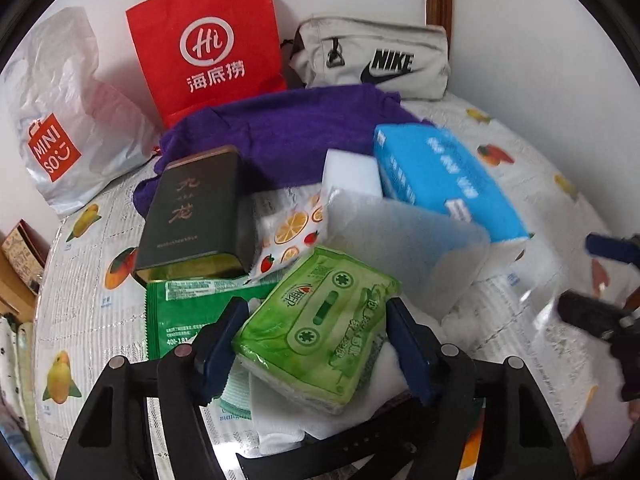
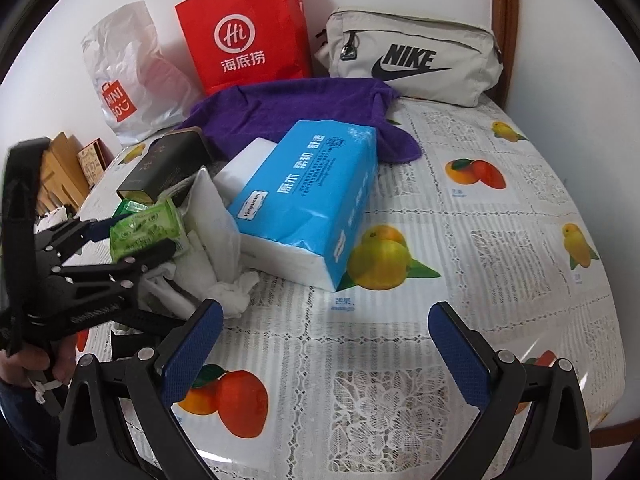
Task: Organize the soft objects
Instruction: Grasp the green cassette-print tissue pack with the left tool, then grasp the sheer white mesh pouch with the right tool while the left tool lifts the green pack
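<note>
A green tissue pack [image 1: 316,332] lies on white cloths [image 2: 216,248], and my left gripper [image 1: 316,348] is shut on it, one blue pad against each side. In the right wrist view the left gripper [image 2: 136,240] comes in from the left, a hand behind it. A blue tissue pack [image 2: 312,200] lies mid-table, partly on a purple towel [image 2: 300,108]. My right gripper [image 2: 326,320] hangs open over bare tablecloth in front of the blue pack, with nothing between its fingers. It also shows at the right edge of the left wrist view as the right gripper [image 1: 596,276].
A dark tin [image 1: 196,212], a fruit-print pack [image 1: 288,232], a green sachet [image 1: 180,312], a white block [image 1: 352,172] and a translucent box [image 1: 408,248] crowd the pile. Red paper bag [image 2: 244,32], Miniso bag [image 2: 128,72] and Nike pouch [image 2: 412,64] stand against the wall. The round table [image 2: 500,240] drops off at right.
</note>
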Demonstrator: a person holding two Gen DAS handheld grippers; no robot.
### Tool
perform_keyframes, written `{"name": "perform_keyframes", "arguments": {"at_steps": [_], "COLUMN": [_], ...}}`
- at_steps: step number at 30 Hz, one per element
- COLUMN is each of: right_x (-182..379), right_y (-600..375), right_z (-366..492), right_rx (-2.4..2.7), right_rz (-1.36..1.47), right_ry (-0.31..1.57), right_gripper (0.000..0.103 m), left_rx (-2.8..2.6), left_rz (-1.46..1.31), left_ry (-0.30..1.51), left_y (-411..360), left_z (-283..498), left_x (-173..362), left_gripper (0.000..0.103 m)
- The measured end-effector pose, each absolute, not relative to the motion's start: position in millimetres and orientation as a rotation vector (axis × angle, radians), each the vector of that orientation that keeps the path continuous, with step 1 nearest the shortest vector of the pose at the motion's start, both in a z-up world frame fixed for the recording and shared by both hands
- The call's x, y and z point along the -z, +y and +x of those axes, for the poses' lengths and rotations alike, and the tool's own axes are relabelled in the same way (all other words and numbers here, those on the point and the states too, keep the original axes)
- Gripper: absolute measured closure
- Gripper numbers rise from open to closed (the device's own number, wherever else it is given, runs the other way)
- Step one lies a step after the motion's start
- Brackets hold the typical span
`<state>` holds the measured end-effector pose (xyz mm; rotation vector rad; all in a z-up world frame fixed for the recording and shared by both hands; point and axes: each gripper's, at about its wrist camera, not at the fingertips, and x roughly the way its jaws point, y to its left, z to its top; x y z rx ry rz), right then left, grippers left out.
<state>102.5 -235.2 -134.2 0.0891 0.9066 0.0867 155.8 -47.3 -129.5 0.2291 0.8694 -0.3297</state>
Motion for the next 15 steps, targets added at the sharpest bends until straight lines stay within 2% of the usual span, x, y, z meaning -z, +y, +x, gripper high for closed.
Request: {"name": "perform_keyframes", "arguments": {"at_steps": [8, 15], "right_x": [126, 119], "right_y": [-220, -204], "right_z": [111, 121], "right_rx": [-0.131, -0.178], "right_rz": [0.077, 0.065], "right_ry": [0.898, 0.875], "right_gripper": [0.001, 0.003], "left_rx": [0.336, 0.254], "left_rz": [0.175, 0.149], "left_ry": [0.817, 0.814], "left_y": [-29, 0], "left_z": [151, 159], "left_x": [94, 83], "left_gripper": [0.036, 0.036]}}
